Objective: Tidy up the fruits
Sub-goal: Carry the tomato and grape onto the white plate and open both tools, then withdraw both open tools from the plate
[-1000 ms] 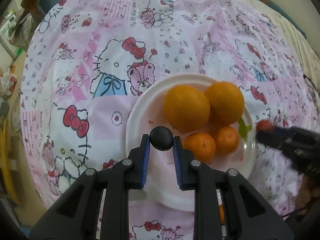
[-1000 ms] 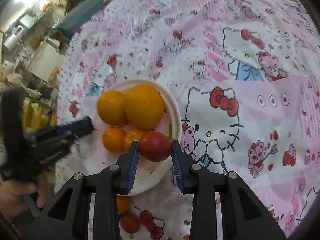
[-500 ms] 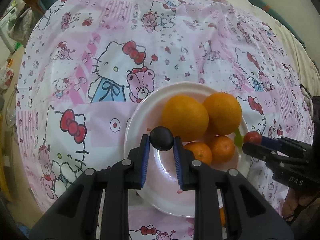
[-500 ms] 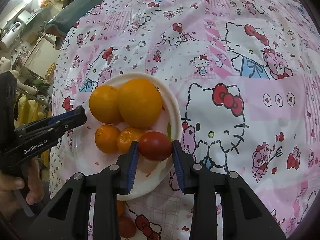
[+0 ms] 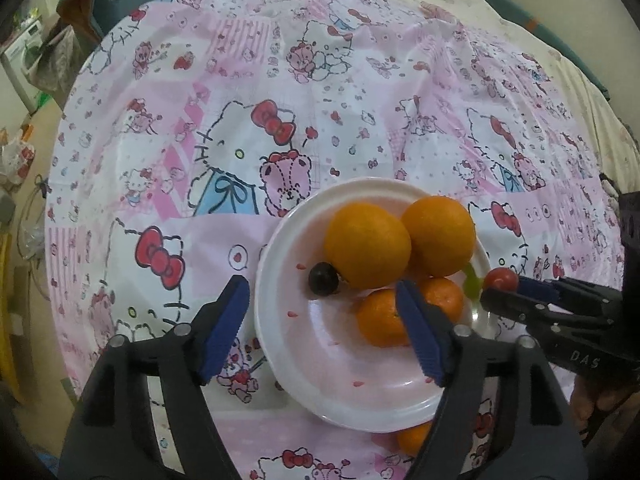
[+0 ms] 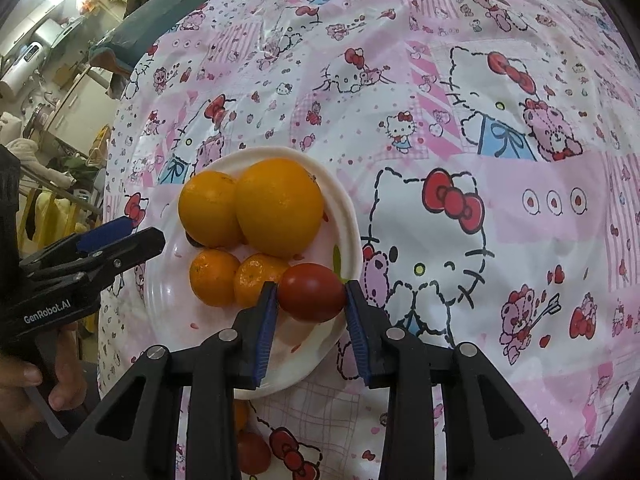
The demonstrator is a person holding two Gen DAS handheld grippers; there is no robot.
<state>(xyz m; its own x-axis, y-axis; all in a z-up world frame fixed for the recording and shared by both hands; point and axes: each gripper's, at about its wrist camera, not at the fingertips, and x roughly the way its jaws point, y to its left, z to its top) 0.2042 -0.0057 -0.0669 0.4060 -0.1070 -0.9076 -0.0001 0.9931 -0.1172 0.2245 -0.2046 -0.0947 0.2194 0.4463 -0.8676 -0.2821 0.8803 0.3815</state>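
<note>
A white plate point(image 5: 280, 320) holds two large oranges point(image 5: 368, 246) and two small mandarins point(image 5: 380, 318). A dark grape point(image 5: 324, 278) lies on the plate against the nearer large orange. My left gripper point(image 5: 320, 292) hangs just above it, jaws opening, pads clear of the grape. My right gripper point(image 6: 312, 286) is shut on a red tomato point(image 6: 312, 292) over the plate's point(image 6: 168, 320) near right rim, beside the mandarins point(image 6: 214, 278). The left gripper point(image 6: 140, 234) shows at the plate's left side in the right wrist view.
A pink cartoon-cat tablecloth point(image 5: 280, 80) covers the round table. Another mandarin point(image 6: 240, 414) and another tomato point(image 6: 254, 454) lie on the cloth just off the plate's near edge. A hand point(image 6: 24, 380) holds the left gripper. Household clutter stands beyond the table's left edge.
The left jaws have spread apart and the dark grape has dropped from them onto the plate beside the large orange. The right gripper keeps the tomato in the same spot.
</note>
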